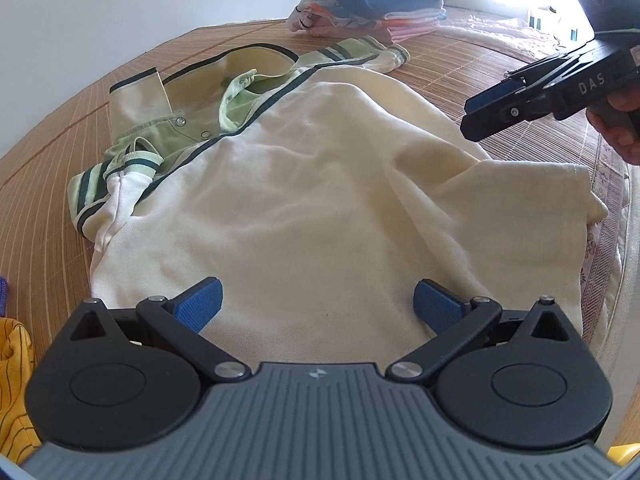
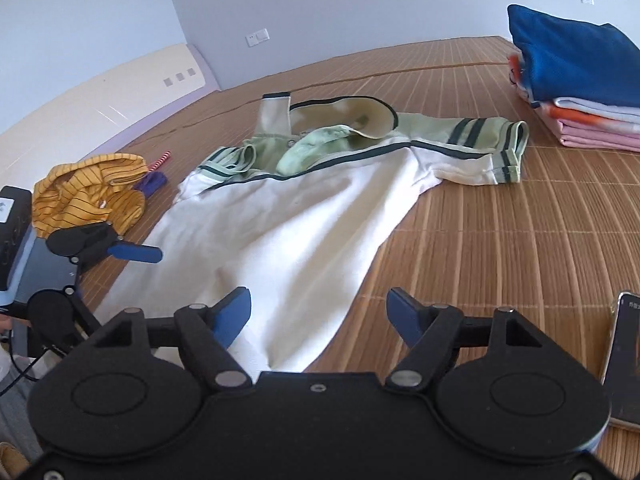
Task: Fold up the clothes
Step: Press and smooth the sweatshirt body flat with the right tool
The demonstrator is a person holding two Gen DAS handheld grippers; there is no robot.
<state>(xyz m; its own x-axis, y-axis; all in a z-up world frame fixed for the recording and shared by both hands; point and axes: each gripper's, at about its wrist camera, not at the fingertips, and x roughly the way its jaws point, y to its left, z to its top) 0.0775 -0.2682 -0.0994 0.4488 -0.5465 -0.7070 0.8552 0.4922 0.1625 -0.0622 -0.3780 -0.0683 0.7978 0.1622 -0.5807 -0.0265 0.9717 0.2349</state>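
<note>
A cream shirt (image 1: 320,184) with a pale green collar and dark-striped sleeve cuffs lies spread on the bamboo mat (image 1: 448,64), collar end far from me. My left gripper (image 1: 318,300) hangs open over the shirt's near end, holding nothing. In the right wrist view the same shirt (image 2: 288,232) runs from the middle toward the camera. My right gripper (image 2: 318,304) is open above the shirt's near corner. In the left wrist view the right gripper (image 1: 476,116) shows side-on off the shirt's right edge, in a hand. One blue finger (image 2: 136,253) of the left gripper shows at the left.
A stack of folded clothes (image 2: 580,76) with a blue piece on top sits at the mat's far right. A crumpled yellow striped garment (image 2: 88,192) lies left of the shirt. A phone (image 2: 624,356) rests at the right edge. A cream headboard (image 2: 100,88) borders the far left.
</note>
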